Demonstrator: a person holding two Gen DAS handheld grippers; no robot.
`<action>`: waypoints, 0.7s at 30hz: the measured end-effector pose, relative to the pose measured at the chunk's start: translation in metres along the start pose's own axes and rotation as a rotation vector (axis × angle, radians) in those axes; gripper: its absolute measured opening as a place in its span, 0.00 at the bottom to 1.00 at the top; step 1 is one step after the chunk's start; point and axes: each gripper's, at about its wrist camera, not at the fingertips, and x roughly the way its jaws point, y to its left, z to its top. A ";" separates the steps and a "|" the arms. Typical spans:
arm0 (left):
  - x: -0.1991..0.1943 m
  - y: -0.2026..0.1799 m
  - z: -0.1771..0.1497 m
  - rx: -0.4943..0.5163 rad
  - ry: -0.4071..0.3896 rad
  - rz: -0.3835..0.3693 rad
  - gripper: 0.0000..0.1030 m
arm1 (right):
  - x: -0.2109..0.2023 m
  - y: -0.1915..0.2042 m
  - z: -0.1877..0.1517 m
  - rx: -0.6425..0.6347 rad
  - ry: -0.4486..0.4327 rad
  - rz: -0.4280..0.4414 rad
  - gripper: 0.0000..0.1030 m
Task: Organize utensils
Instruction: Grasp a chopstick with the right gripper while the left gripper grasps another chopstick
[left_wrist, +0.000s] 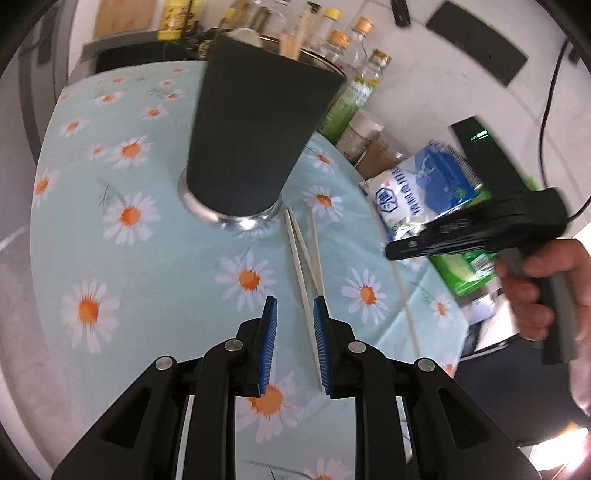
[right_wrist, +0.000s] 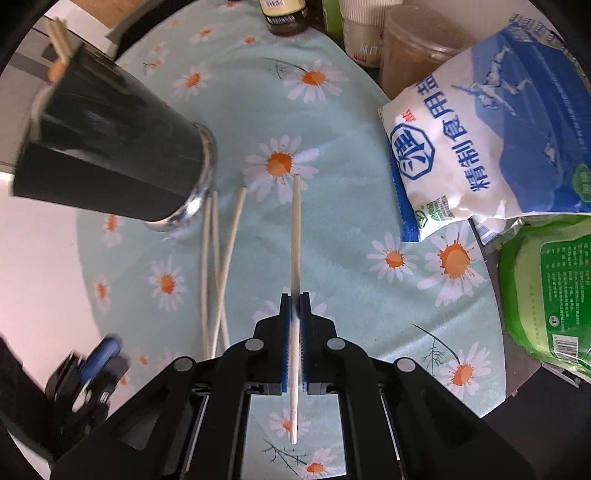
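Observation:
A tall black cup with a shiny metal base stands on the daisy tablecloth; it also shows in the right wrist view, with wooden sticks in its mouth. Three pale chopsticks lie on the cloth just right of the cup's base; they also show in the right wrist view. My left gripper is open and empty, right over their near ends. My right gripper is shut on one chopstick, held above the cloth and pointing forward. The right tool shows in the left view.
A blue-and-white salt bag and a green packet lie at the right edge. Bottles and jars stand behind the cup. The left tool shows low left in the right view.

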 end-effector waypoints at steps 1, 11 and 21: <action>0.006 -0.002 0.005 0.002 0.018 -0.005 0.19 | -0.004 -0.001 -0.002 -0.005 -0.005 0.015 0.05; 0.067 -0.018 0.032 -0.015 0.236 0.094 0.19 | -0.031 -0.026 -0.005 -0.051 -0.052 0.150 0.05; 0.106 -0.026 0.034 -0.027 0.362 0.224 0.19 | -0.038 -0.060 0.000 -0.084 -0.046 0.255 0.05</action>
